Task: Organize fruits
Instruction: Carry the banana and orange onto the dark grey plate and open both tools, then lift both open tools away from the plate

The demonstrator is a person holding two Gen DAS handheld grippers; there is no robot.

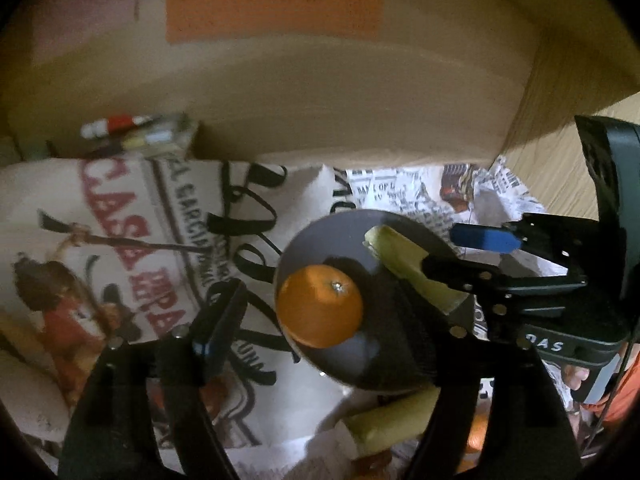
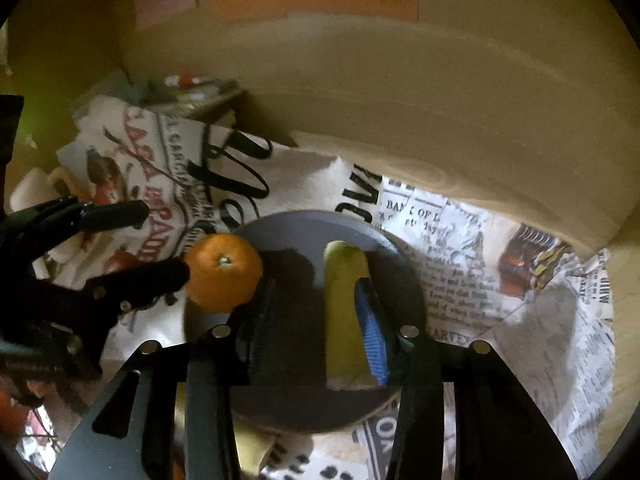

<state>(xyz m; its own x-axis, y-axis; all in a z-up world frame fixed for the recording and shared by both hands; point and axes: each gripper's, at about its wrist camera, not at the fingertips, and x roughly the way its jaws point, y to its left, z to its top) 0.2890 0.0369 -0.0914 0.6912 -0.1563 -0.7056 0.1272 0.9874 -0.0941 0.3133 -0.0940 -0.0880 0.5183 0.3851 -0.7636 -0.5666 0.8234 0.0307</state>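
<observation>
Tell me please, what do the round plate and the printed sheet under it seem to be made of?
The plate looks like smooth grey plastic or glazed ceramic: an even colour with a soft sheen, but the dim light leaves it open. The printed sheet looks like thin matte paper, newspaper style: it shows sharp creases, crumpled edges and columns of small print.

I've got the orange (image 1: 320, 306) sitting stem-end up at the left edge of the grey plate (image 1: 320, 232), and the pale green fruit wedge (image 2: 344, 312) lying lengthwise toward the plate's right edge, apart from the orange.
</observation>
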